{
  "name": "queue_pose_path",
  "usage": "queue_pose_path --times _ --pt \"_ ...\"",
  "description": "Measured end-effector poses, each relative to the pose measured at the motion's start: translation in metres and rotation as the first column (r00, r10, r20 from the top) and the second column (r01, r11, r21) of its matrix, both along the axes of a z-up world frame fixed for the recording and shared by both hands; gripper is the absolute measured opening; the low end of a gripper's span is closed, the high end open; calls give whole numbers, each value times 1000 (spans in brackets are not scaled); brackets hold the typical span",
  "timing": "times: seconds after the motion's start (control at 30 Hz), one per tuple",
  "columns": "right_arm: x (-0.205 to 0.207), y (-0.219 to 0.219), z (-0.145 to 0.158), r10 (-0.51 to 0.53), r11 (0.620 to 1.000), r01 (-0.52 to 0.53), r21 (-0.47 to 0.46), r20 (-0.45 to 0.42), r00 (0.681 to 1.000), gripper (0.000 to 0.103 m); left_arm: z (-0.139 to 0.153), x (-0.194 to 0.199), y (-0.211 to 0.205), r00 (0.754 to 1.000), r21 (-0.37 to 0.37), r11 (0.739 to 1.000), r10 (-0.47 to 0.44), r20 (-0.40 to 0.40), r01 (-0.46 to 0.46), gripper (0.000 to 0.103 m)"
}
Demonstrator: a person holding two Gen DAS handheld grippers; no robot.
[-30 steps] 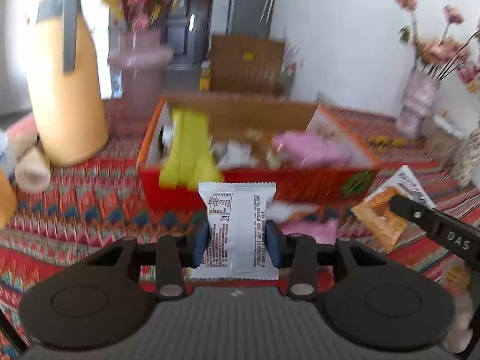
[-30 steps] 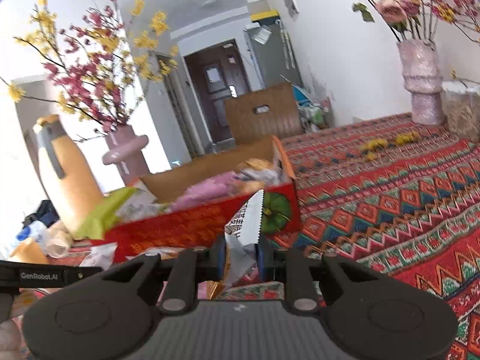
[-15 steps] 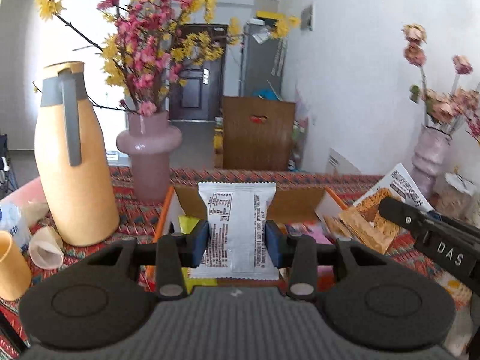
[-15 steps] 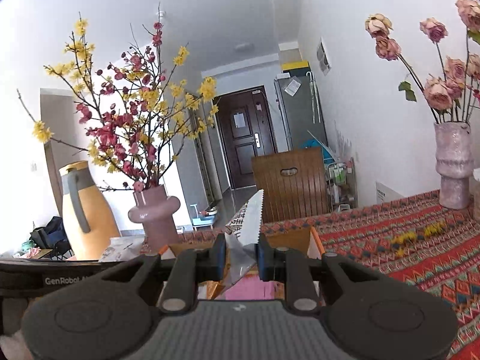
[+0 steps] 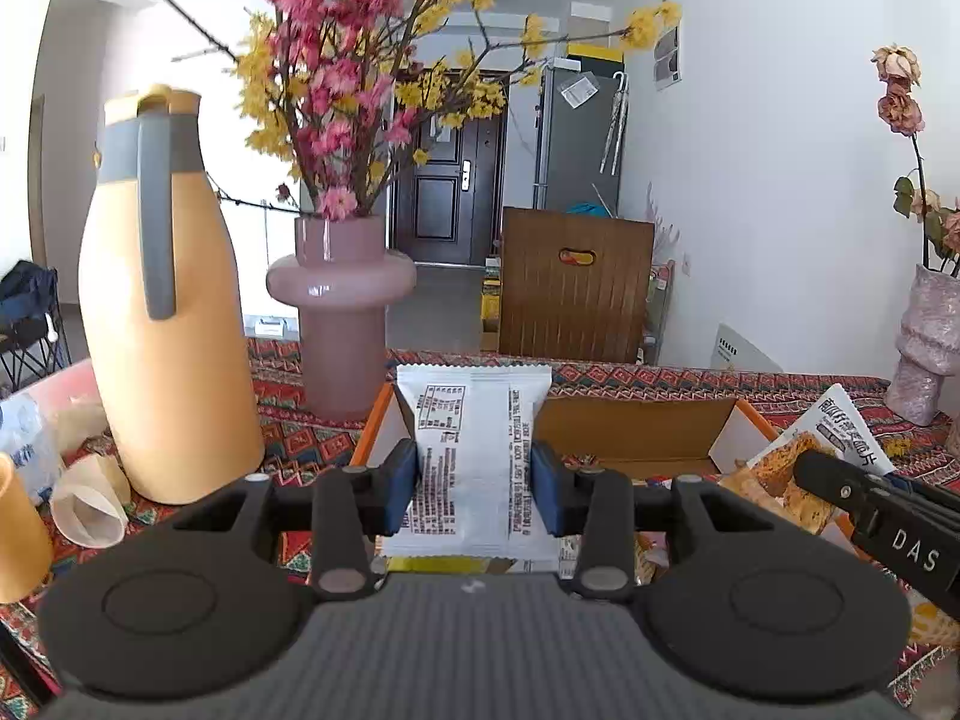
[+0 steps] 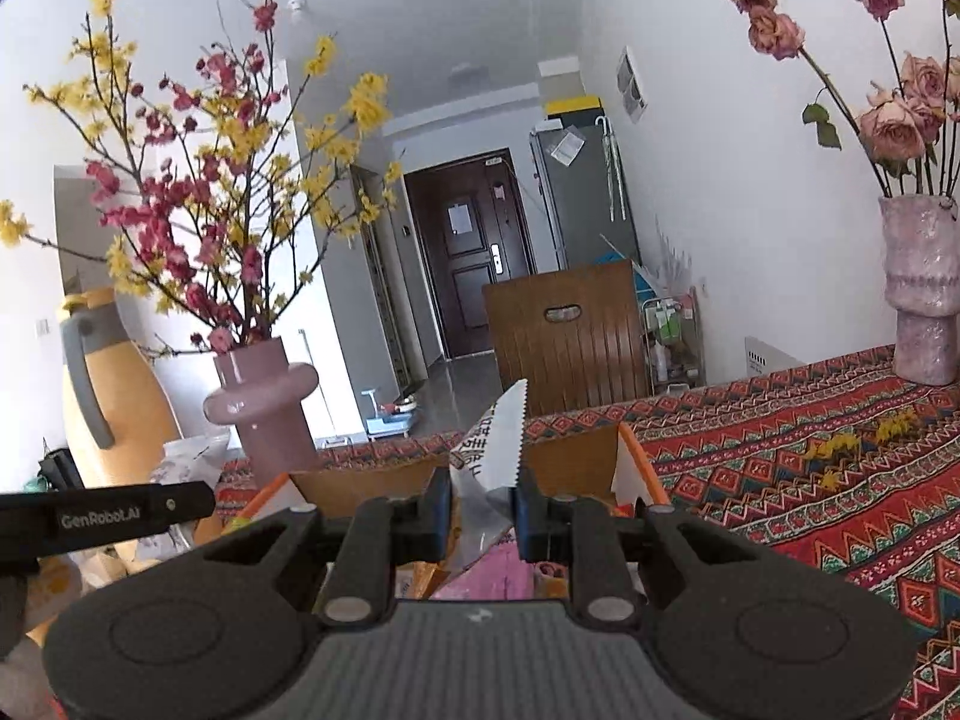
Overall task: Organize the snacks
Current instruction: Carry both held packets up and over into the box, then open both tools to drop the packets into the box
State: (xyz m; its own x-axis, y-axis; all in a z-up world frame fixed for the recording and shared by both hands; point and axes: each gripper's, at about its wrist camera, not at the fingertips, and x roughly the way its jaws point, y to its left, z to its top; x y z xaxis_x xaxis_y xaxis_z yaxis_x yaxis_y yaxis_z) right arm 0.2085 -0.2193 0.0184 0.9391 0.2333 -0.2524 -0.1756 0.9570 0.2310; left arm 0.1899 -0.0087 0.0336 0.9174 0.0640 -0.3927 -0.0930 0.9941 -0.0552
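Observation:
My left gripper [image 5: 474, 489] is shut on a white snack packet [image 5: 474, 450] with black print, held upright above the near side of an orange cardboard box [image 5: 636, 429]. My right gripper [image 6: 483, 510] is shut on an orange and white snack bag [image 6: 495, 444], seen edge-on, above the same box [image 6: 636, 468]. The bag also shows in the left wrist view [image 5: 822, 450], with the right gripper's arm [image 5: 882, 522] beside it. Pink packets [image 6: 492, 576] lie inside the box.
A tall orange jug [image 5: 162, 312] and a pink vase [image 5: 342, 312] of flowers stand left of the box. Cups [image 5: 90, 507] sit at the far left. A pale vase [image 6: 924, 294] of roses stands at the right on the patterned cloth [image 6: 810, 480]. A wooden chair [image 5: 576, 288] is behind.
Both grippers have risen and tilted up with their packets held. The box has dropped low in both views, and its contents are mostly out of sight.

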Motion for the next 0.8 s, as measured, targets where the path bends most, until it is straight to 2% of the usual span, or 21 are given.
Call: queue_pose_path --times 0.13,0.2,0.27,0.3,0.33,0.37,0.4,0.43,0.47,0.5,0.8 --pt "3 6 -5 1 1000 -1 -25 -10 1000 20 -5 3 4 1000 -7 1000 -7 -14 7 42" --pt "4 6 -7 -2 1000 1 -30 -20 1000 21 -5 1 5 1000 -14 1000 1 -5 -1 50" --pt "4 6 -7 -9 1000 8 -27 -27 1000 23 -2 -3 7 1000 -24 1000 3 14 -3 62" --pt "4 5 -8 -12 1000 12 -23 -28 1000 24 -1 -6 7 1000 -28 1000 10 28 -9 79" --pt "3 3 -7 -12 1000 12 -16 -31 999 29 0 -9 8 999 -31 999 20 43 -19 90" --pt "2 2 -7 -15 1000 15 -10 -30 999 43 1 -12 9 997 -36 999 37 66 -35 103" --pt "1 1 -7 -23 1000 22 -7 -28 999 68 2 -15 9 996 -39 998 45 81 -42 103" --pt "-1 0 -7 -31 1000 31 -4 -24 999 81 4 -16 9 996 -41 998 41 81 -38 103" --pt "-3 -1 -7 -40 999 40 0 -11 999 99 5 -17 9 996 -46 998 36 82 -32 103" --pt "-6 -2 -6 -48 999 48 3 2 999 103 5 -17 9 996 -49 998 37 84 -33 103" --pt "-5 -4 -8 -56 998 56 11 -9 998 103 4 -14 11 997 -62 997 39 62 -35 103"
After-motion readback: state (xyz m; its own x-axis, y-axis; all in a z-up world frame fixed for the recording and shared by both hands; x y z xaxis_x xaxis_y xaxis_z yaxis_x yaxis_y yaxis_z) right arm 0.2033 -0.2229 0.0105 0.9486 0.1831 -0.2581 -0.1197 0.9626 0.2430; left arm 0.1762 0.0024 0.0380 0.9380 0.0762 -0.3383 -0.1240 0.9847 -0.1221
